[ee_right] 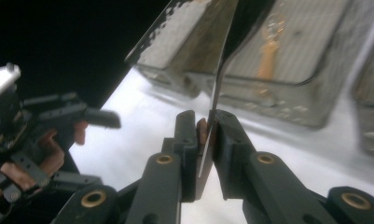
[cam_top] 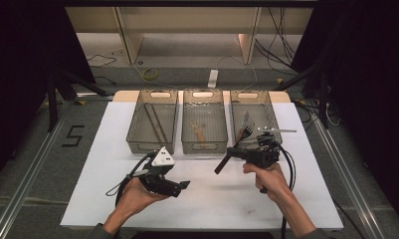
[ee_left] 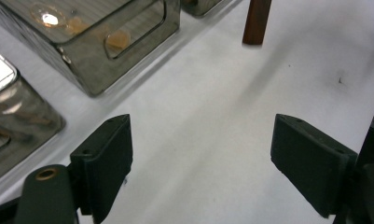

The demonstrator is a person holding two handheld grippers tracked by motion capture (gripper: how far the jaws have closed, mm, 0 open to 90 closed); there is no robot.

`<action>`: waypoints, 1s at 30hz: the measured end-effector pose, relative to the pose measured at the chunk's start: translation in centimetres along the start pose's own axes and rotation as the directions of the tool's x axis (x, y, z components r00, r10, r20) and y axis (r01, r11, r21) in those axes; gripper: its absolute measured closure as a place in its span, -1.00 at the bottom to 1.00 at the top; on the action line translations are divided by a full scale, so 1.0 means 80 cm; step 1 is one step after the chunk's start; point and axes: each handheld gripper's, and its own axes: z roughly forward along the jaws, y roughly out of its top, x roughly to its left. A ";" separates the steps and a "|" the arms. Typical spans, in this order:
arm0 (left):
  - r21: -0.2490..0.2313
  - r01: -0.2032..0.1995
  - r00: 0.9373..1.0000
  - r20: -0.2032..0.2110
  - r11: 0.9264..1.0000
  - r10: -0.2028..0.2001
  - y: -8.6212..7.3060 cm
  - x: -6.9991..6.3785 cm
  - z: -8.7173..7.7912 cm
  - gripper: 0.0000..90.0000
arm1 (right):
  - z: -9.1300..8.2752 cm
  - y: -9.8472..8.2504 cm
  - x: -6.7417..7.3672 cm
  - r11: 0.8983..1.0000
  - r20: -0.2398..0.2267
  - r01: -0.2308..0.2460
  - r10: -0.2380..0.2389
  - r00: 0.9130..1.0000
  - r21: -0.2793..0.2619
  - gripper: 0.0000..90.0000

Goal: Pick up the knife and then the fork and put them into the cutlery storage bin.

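My right gripper is shut on a knife whose brown handle slants down and left over the white board. In the right gripper view the jaws pinch the knife edge-on, and its thin metal blade rises toward the baskets. My left gripper sits lower left of it, held in a hand just above the board. Its jaws stand wide open with nothing between them. The brown handle hangs ahead of them at the top of the left gripper view.
Three mesh baskets stand in a row at the back of the white board: the left basket holds long dark sticks, the middle basket a wooden utensil, the right basket metal forks. Cables lie on the floor beyond.
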 end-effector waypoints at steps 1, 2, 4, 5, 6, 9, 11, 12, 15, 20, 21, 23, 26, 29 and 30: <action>-0.002 0.006 1.000 -0.007 1.000 -0.006 -0.003 0.001 0.000 -0.57 | -0.004 0.005 -0.003 1.000 0.009 -0.003 0.003 1.000 -0.003 0.79; 0.006 0.008 1.000 -0.011 1.000 -0.008 -0.006 0.003 0.000 -0.57 | -0.008 0.010 -0.006 1.000 0.019 -0.002 0.003 1.000 -0.006 0.79; 0.011 0.018 1.000 -0.015 1.000 -0.018 -0.010 0.007 -0.002 -0.57 | -0.016 0.021 -0.010 1.000 0.037 -0.004 0.005 0.999 -0.013 0.79; 0.012 0.026 0.999 -0.019 1.000 -0.026 -0.012 0.009 -0.004 -0.57 | -0.021 0.027 -0.012 1.000 0.047 -0.005 0.006 0.999 -0.015 0.79; 0.010 0.028 0.999 -0.028 1.000 -0.028 -0.014 0.011 -0.005 -0.58 | -0.025 0.033 -0.014 1.000 0.057 -0.004 0.005 0.998 -0.018 0.79; -0.007 0.047 0.998 -0.036 0.999 -0.047 -0.017 0.016 -0.011 -0.58 | -0.036 0.051 -0.020 1.000 0.074 -0.007 0.009 0.997 -0.023 0.79; -0.013 0.051 0.998 -0.041 0.999 -0.052 -0.018 0.019 -0.014 -0.60 | -0.041 0.062 -0.023 1.000 0.091 -0.007 0.010 0.996 -0.029 0.79; -0.014 0.052 0.998 -0.043 0.999 -0.053 -0.018 0.020 -0.015 -0.61 | -0.044 0.067 -0.024 0.999 0.104 -0.004 0.007 0.995 -0.035 0.79; -0.015 0.063 0.997 -0.045 0.998 -0.064 -0.021 0.023 -0.018 -0.63 | -0.049 0.081 -0.032 0.999 0.125 -0.007 0.012 0.992 -0.045 0.79; -0.002 0.060 0.997 -0.046 0.998 -0.060 -0.025 0.024 -0.016 -0.64 | -0.051 0.102 -0.049 0.999 0.170 -0.026 0.034 0.985 -0.048 0.79; 0.000 0.064 0.997 -0.046 0.998 -0.064 -0.025 0.023 -0.015 -0.64 | -0.050 0.105 -0.052 0.998 0.184 -0.030 0.038 0.982 -0.048 0.79; 0.000 0.064 0.997 -0.048 0.998 -0.064 -0.025 0.023 -0.014 -0.64 | -0.048 0.109 -0.058 0.998 0.195 -0.042 0.050 0.980 -0.048 0.79; -0.001 0.065 0.997 -0.046 0.998 -0.065 -0.026 0.023 -0.014 -0.65 | -0.041 0.115 -0.068 0.998 0.210 -0.062 0.068 0.975 -0.033 0.79; 0.003 0.062 0.997 -0.049 0.998 -0.062 -0.026 0.024 -0.014 -0.65 | -0.030 0.117 -0.080 0.996 0.237 -0.085 0.084 0.968 -0.010 0.79; 0.002 0.064 0.997 -0.050 0.998 -0.064 -0.027 0.024 -0.014 -0.65 | -0.025 0.118 -0.083 0.996 0.248 -0.090 0.088 0.965 -0.001 0.79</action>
